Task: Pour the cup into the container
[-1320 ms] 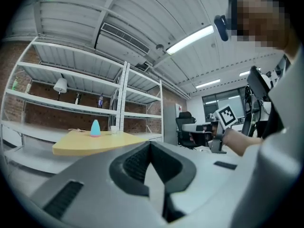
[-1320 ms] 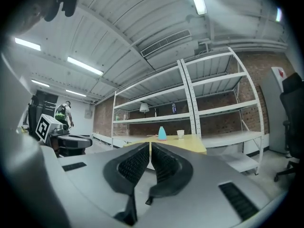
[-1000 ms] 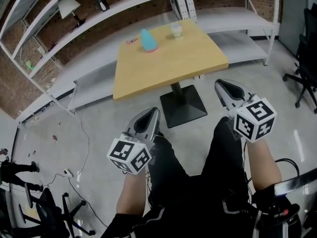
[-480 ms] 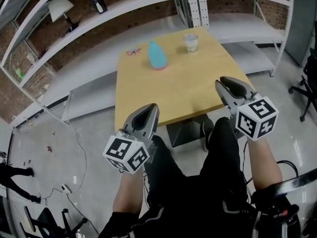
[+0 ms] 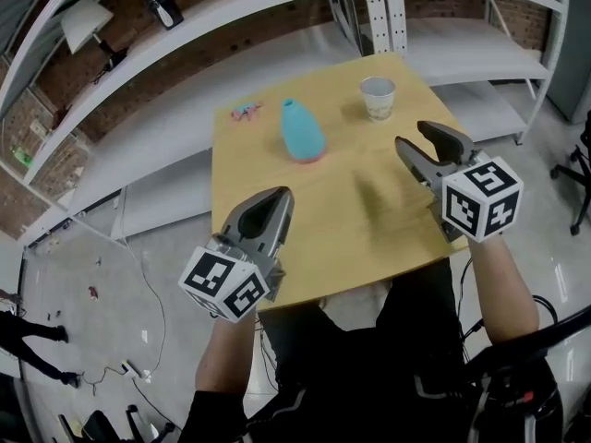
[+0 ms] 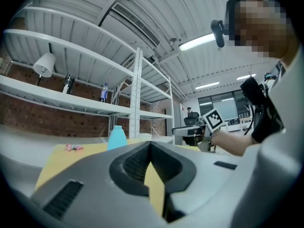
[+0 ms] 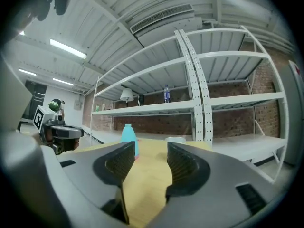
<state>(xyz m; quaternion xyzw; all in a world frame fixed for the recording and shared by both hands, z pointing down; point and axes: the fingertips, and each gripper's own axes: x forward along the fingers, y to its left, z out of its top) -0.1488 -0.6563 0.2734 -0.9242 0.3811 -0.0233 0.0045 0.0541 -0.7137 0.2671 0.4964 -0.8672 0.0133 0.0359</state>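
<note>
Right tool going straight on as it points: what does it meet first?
Likely the white cup, though depth is unclear. The right tool has just been opening its jaws, nothing between them.

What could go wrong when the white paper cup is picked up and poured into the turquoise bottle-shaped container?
1. The white paper cup stands near the far edge of the wooden table; a nudge from the right gripper, whose jaws have just been opening with nothing between them, could tip it or push it off.
2. The turquoise bottle-shaped container tapers to a narrow mouth, so the pour may well spill.
</note>
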